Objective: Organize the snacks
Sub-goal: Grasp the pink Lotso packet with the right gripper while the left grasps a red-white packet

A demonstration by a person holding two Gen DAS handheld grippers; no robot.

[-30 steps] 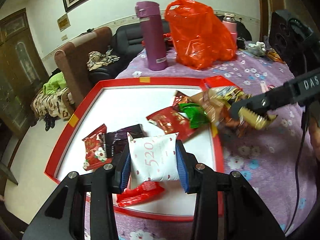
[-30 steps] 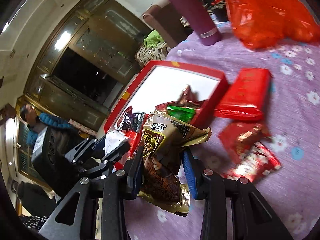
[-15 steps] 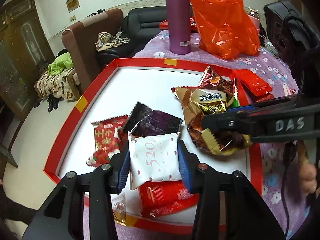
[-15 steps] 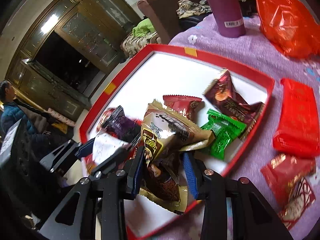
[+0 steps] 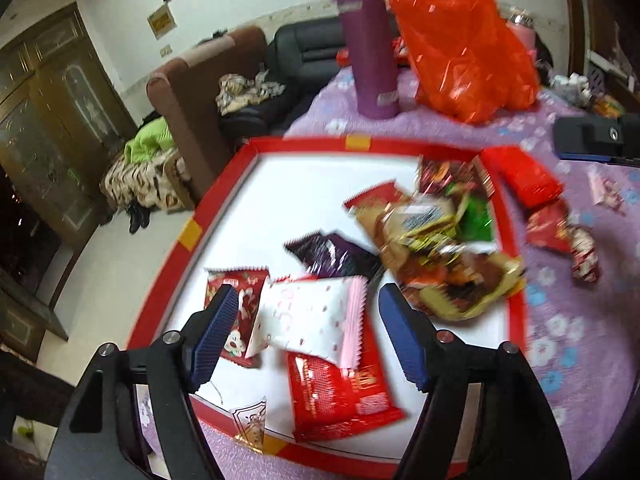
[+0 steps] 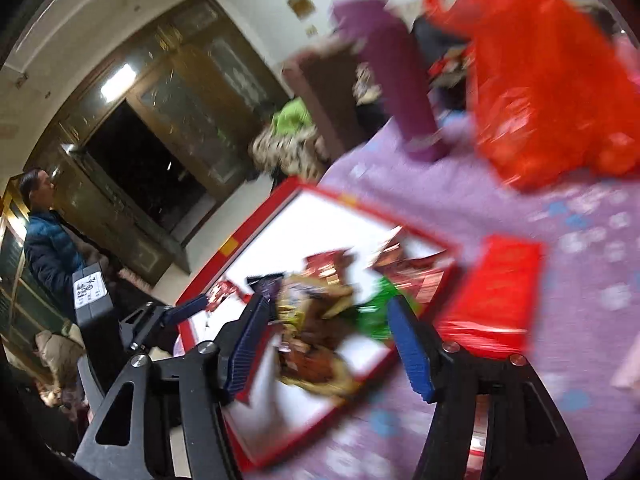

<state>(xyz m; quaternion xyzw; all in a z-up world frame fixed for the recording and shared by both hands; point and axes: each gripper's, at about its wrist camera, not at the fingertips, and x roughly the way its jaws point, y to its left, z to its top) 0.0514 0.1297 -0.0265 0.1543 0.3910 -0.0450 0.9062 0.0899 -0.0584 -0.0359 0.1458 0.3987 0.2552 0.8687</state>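
The red-rimmed tray point(image 5: 188, 236) sits at the near left edge of the table point(image 5: 580, 320); its far left floor is bare white. Left gripper point(image 5: 304, 336): jaws wide apart, holding nothing, over the white pouch point(image 5: 316, 320), which lies flat near the tray's near edge. Right gripper point(image 6: 328, 344): jaws wide apart, holding nothing, over the brown snack bag point(image 5: 436, 256) lying by the tray's right rim. A red packet point(image 5: 520, 176) lies on the table right of the tray. A purple flask point(image 5: 368, 48) and orange bag point(image 5: 464, 48) stand far off.
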